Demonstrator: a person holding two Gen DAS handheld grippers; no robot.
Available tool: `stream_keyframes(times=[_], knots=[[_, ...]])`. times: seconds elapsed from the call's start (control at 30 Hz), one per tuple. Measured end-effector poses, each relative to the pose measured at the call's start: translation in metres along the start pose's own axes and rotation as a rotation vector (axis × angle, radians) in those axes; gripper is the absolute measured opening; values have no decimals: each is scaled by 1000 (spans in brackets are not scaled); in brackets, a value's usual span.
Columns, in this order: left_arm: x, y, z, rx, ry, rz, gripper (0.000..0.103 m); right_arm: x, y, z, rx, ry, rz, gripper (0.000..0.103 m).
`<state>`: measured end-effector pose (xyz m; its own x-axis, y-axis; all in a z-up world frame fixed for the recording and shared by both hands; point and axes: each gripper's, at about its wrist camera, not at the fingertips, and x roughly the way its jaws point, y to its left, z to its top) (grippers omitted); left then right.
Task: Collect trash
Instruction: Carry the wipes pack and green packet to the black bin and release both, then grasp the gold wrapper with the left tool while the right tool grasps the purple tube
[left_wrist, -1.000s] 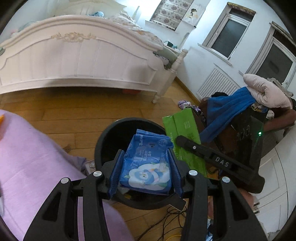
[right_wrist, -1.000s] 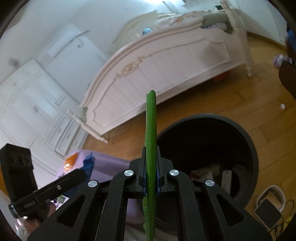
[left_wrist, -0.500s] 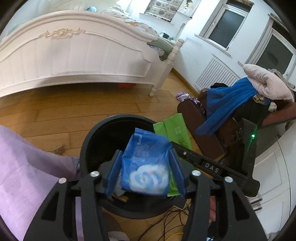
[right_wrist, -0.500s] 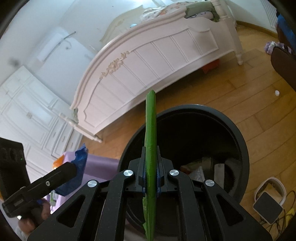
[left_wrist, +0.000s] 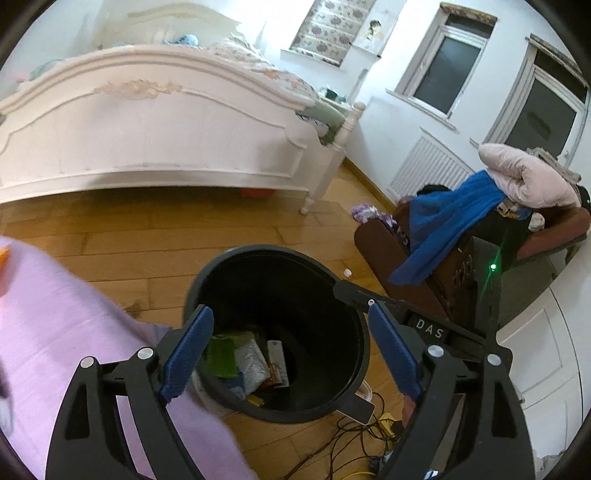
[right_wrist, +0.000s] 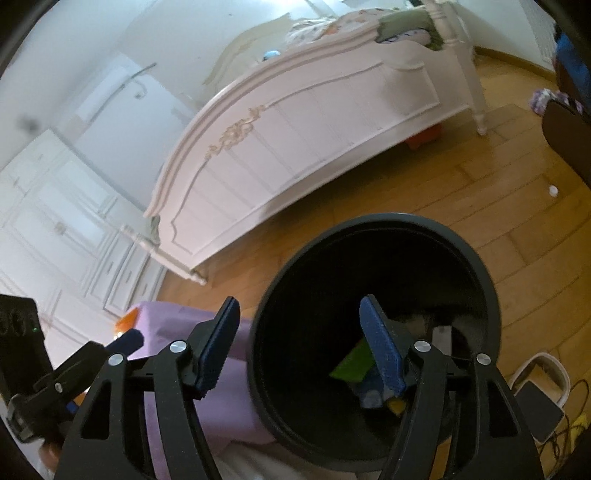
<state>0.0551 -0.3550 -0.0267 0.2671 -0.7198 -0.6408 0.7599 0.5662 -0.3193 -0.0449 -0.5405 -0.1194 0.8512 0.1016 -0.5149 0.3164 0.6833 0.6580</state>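
Left tongs and right tongs both spread wide, empty, above black bin. Green wrapper lies inside. Lift clear of rim before reaching elsewhere.

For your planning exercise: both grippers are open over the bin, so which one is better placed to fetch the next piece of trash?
Left, probably: the left gripper sits nearer the purple cloth.

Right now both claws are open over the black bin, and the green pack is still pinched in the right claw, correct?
Not quite. The right claw is open and empty; the right wrist view shows the green pack lying inside the black bin. The left claw is open over the bin too, as you said.
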Motion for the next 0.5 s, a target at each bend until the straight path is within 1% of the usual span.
stream_keyframes(times=[0.23, 0.33, 0.5], knots=[[-60, 33, -12, -67, -85, 76, 85, 3, 53, -4, -84, 21, 41, 68], [-90, 54, -21, -112, -126, 127, 85, 8, 80, -9, -129, 42, 60, 68], [-143, 97, -41, -179, -185, 241, 85, 20, 132, -23, -232, 93, 103, 68]])
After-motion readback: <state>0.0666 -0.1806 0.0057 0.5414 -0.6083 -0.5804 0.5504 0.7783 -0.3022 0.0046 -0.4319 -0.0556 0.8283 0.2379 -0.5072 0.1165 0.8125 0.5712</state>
